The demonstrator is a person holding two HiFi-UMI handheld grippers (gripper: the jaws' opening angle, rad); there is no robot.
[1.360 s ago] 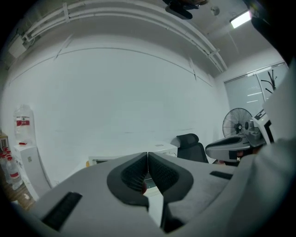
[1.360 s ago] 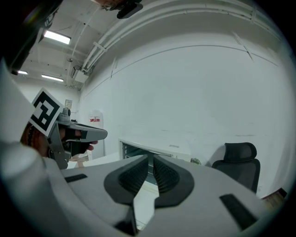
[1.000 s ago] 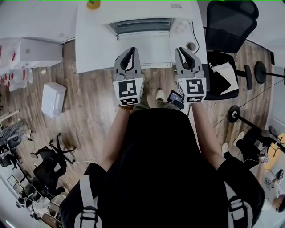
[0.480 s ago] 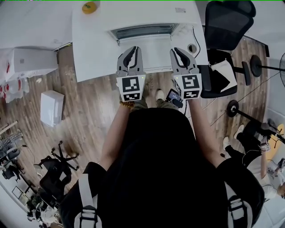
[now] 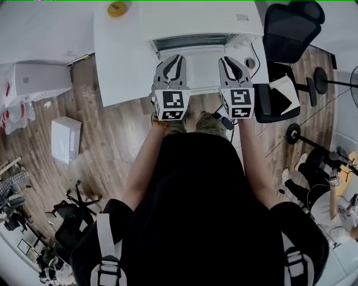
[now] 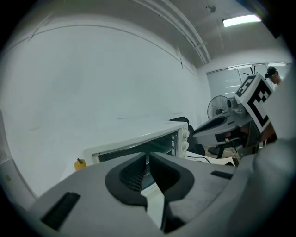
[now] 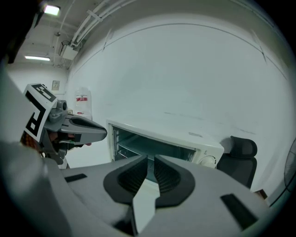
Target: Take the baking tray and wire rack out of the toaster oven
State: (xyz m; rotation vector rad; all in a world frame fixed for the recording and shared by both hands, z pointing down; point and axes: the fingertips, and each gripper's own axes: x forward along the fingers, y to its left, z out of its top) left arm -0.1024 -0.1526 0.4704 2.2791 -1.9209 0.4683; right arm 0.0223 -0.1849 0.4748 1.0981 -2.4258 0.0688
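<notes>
Both grippers now stand closer to the toaster oven (image 5: 196, 19) than one second ago: the tips of the left gripper (image 5: 178, 58) and the right gripper (image 5: 228, 59) are just before the open front, while earlier more bare surface lay between them and it. The oven itself sits more to the right of the head view than before. Both marker cubes hang past the near edge of the white table (image 5: 120, 67), over the wooden floor (image 5: 112, 134). Left of the oven the table top is bare up to its left edge, with only a small yellow object (image 5: 117, 8) at the far upper corner. On the right the room is tighter, because a black office chair (image 5: 288, 33) stands just beside the table and a dark cable (image 5: 256, 56) runs down next to the oven. The lowered door (image 5: 198, 70) lies flat between the two grippers. Each claw has its jaws together with nothing between them. The oven is at the upper centre of the head view, its long axis runs left to right, and its opening faces down the frame toward the person. In the right gripper view thin shelf bars (image 7: 127, 147) cross the cavity; which one is tray and which is rack I cannot tell.
</notes>
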